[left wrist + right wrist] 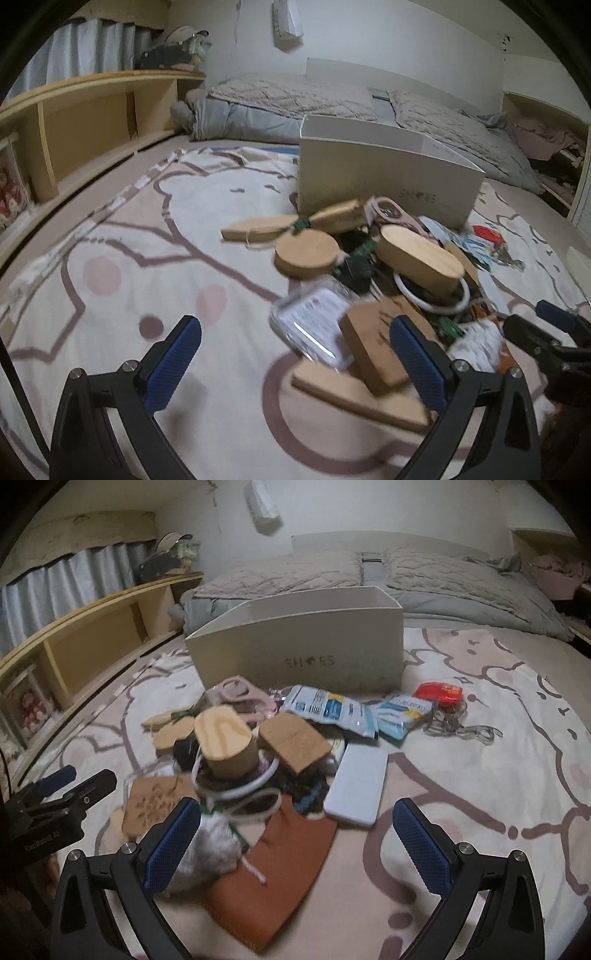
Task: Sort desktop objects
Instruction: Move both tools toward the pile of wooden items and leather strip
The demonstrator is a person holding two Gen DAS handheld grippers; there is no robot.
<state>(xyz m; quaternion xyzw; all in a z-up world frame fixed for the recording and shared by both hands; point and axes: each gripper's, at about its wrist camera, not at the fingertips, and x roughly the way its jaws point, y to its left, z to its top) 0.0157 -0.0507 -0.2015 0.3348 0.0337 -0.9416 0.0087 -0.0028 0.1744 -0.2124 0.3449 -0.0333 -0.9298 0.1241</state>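
The pile (258, 760) at mid-frame is best approached from its near edge, with one loose piece taken and carried to the open white box (295, 653) behind it. Both the left gripper (295, 369) and right gripper (297, 853) are held wide apart, empty. Smooth wooden blocks, crinkled plastic packets and a soft rust-brown cloth (280, 864) are mixed together.

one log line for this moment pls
phase: approach | left gripper: open, empty, by clear plastic case | right gripper: open, empty, over rust pouch | white box: behind pile, contents unseen
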